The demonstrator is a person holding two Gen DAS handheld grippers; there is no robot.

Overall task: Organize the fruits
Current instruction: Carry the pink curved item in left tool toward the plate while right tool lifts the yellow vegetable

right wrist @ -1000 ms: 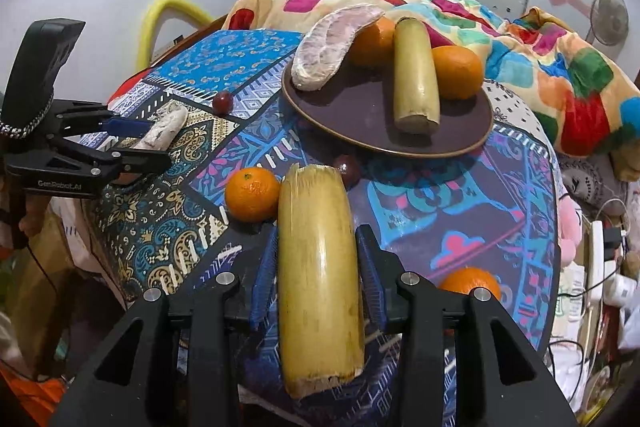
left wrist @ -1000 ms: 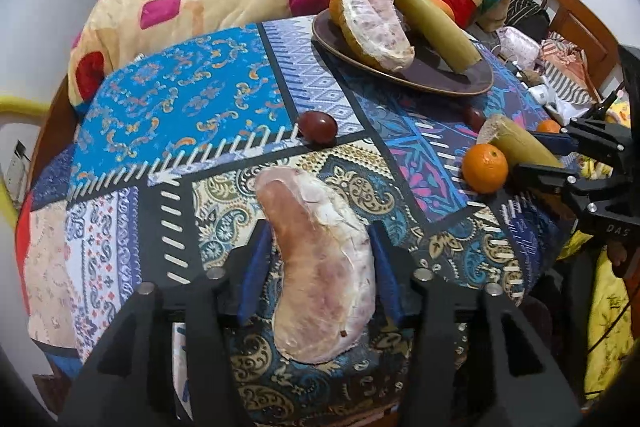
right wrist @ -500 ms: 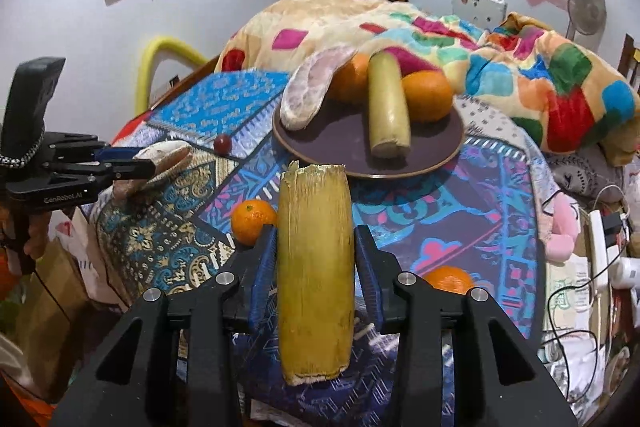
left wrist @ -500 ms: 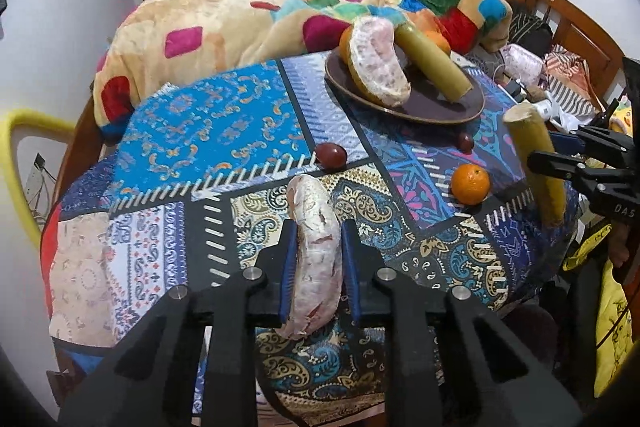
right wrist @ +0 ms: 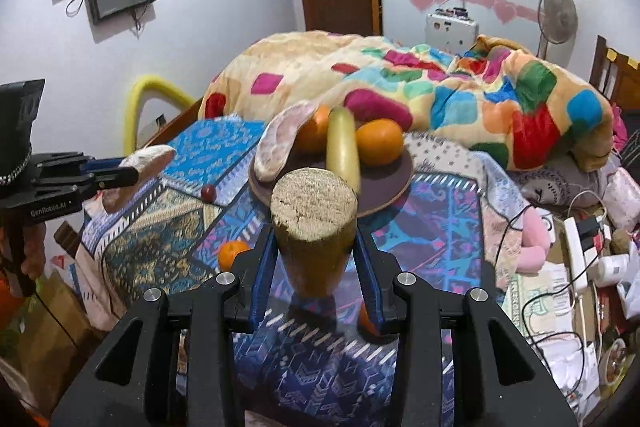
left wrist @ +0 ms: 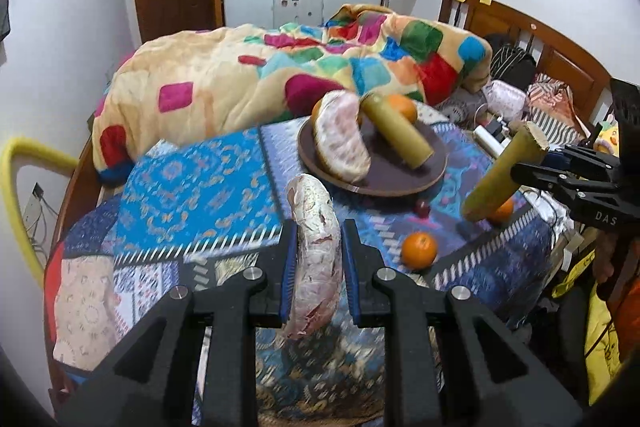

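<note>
My left gripper point(left wrist: 318, 259) is shut on a peeled pomelo segment point(left wrist: 314, 243), held above the patterned table. My right gripper point(right wrist: 316, 255) is shut on a yellow sugarcane piece point(right wrist: 314, 223), lifted with its cut end toward the camera; it also shows in the left wrist view point(left wrist: 500, 175). A brown plate point(left wrist: 436, 171) at the back holds another pomelo segment point(left wrist: 340, 143), a sugarcane piece point(left wrist: 398, 135) and oranges point(right wrist: 379, 142). Loose oranges point(left wrist: 419, 249) point(right wrist: 233, 253) and a small dark red fruit point(left wrist: 421, 207) lie on the table.
A colourful quilt point(left wrist: 256, 83) is piled behind the table. A wooden bed frame point(left wrist: 552, 47) and clutter with cables point(right wrist: 580, 239) are at the right. A yellow tube point(left wrist: 16, 187) stands at the left.
Both grippers have lifted their fruit off the table and risen. The pomelo segment turned on edge, and the sugarcane tilted up so its cut end faces the right camera.
</note>
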